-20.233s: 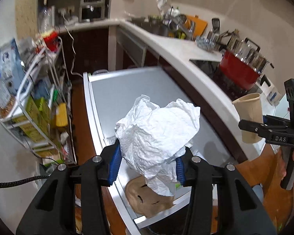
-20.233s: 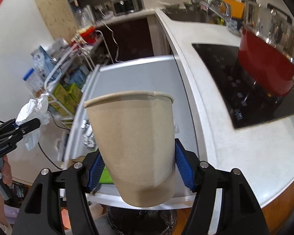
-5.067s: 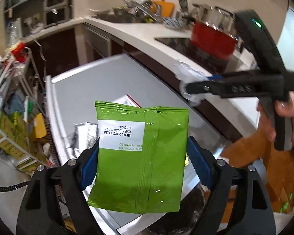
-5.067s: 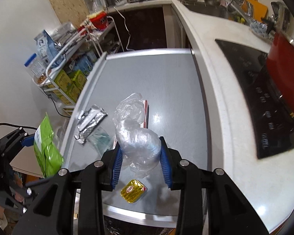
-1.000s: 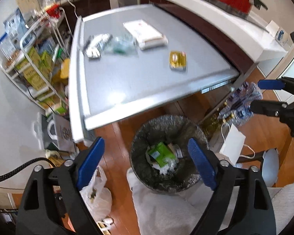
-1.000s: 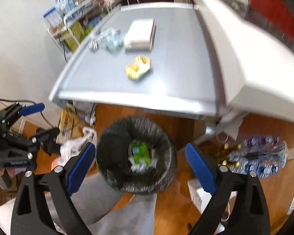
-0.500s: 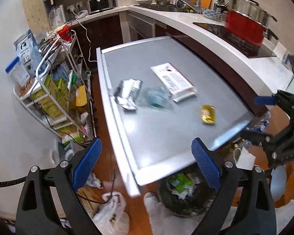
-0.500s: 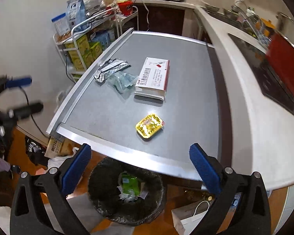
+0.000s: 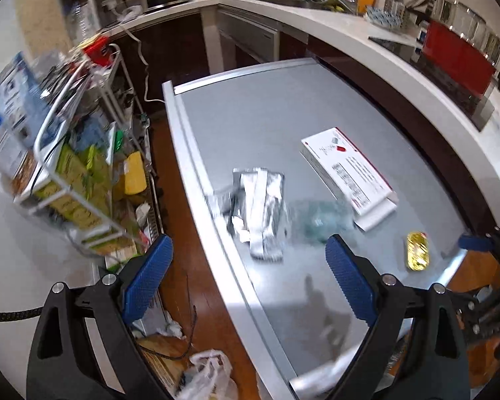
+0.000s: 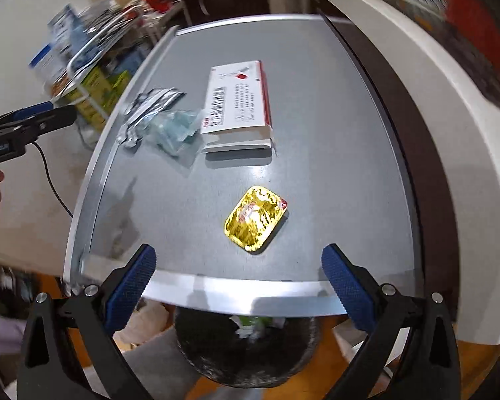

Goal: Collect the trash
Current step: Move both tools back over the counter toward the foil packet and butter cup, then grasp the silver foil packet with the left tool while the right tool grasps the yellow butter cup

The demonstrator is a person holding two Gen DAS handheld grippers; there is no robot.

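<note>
Both emptied, the left gripper [image 9: 246,276] and right gripper [image 10: 238,276] hang spread over the grey table [image 10: 316,100] in the kitchen.

I stand in a kitchen with a warm wooden floor [image 9: 180,286]. Before me lies a grey metal counter [image 9: 266,113] edged in bright steel. A white worktop [image 9: 350,33] curves behind it, over dark cabinets [image 9: 173,53]. To my left, a white wire rack [image 9: 80,153] stands against a pale wall [image 9: 13,266].
</note>
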